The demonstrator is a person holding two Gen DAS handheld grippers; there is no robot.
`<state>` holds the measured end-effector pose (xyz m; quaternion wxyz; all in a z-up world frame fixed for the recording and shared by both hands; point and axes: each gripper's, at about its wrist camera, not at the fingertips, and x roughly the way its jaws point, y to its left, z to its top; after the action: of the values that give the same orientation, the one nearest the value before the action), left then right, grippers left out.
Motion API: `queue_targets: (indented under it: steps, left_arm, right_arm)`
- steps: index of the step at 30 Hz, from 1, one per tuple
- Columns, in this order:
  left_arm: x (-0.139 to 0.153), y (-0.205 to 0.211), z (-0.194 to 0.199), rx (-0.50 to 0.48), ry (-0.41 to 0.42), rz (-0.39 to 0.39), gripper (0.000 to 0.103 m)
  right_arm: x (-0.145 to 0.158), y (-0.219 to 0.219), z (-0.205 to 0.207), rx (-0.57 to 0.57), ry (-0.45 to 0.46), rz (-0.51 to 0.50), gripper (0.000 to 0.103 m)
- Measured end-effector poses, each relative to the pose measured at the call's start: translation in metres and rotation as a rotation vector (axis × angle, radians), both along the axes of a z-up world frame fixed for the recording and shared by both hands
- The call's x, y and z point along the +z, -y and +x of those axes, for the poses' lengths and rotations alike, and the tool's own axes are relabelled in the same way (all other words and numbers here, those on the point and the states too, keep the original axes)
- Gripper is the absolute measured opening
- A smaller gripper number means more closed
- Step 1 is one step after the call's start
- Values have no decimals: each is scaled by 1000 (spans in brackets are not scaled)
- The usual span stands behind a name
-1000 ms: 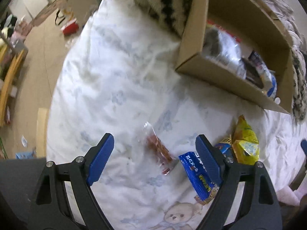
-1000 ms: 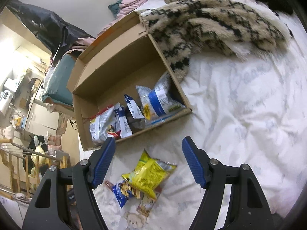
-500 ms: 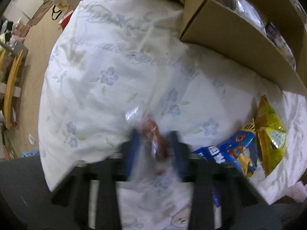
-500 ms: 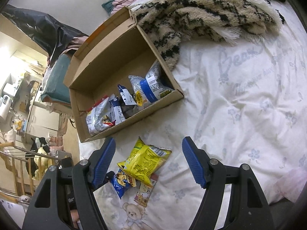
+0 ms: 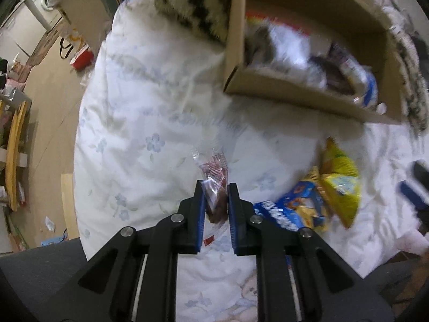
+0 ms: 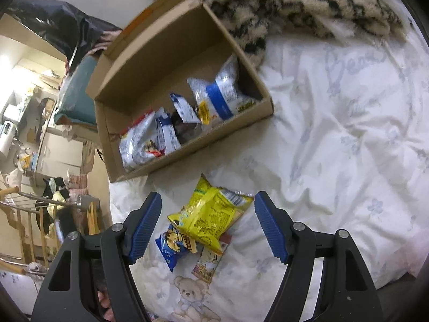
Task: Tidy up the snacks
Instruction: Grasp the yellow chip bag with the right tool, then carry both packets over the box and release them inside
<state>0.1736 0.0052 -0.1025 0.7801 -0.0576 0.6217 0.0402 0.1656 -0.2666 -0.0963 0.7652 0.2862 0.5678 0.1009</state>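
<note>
Left wrist view: the left gripper (image 5: 216,187) is seen with its jaws closed tight on a clear snack packet (image 5: 213,173) with red-brown contents. The packet is pinched between the blue pads, and its upper end projects beyond the fingertips. To the right of the jaws, a blue snack bag (image 5: 289,212) and a yellow snack bag (image 5: 340,185) are seen lying on the white floral duvet (image 5: 150,123). Ahead and to the right, the cardboard box (image 5: 295,96) with packets inside is blurred.

Right wrist view: the right gripper (image 6: 207,206) is held wide open with nothing gripped. The yellow snack bag (image 6: 211,217) lies between its jaws, untouched by the pads. The blue snack bag (image 6: 174,244) is partly covered by it, nearer the left jaw. The box (image 6: 193,150) stands ahead, against a striped fleece blanket (image 6: 295,8).
</note>
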Motion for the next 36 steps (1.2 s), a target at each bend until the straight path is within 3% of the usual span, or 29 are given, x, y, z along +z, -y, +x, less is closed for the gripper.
queue_targets:
  steps: [5,14,17,22,26,29,36]
  left_arm:
    - [16,5,-8,-44,63,5,13]
    - [3,6,-1,-41,52,-22,13]
    - [3,7,0,-42,50,-36,13]
    - [3,5,2,-39,40,-76,13]
    - [2,4,3,-28,42,-77,13]
    - [2,2,3,-25,52,-67,13]
    - [2,-11,1,15,69,-44,13]
  right_arm:
    - [-42,-10,7,-13,-176,127,80]
    - [-87,-33,21,-22,-319,166,81]
    - [-101,-41,25,-12,-350,132,82]
    - [-109,-44,28,13,-350,137,85]
    - [-108,-42,27,29,-341,183,63]
    - [-98,-44,21,55,-295,153,50]
    - [-61,-43,7,86,-178,121,45]
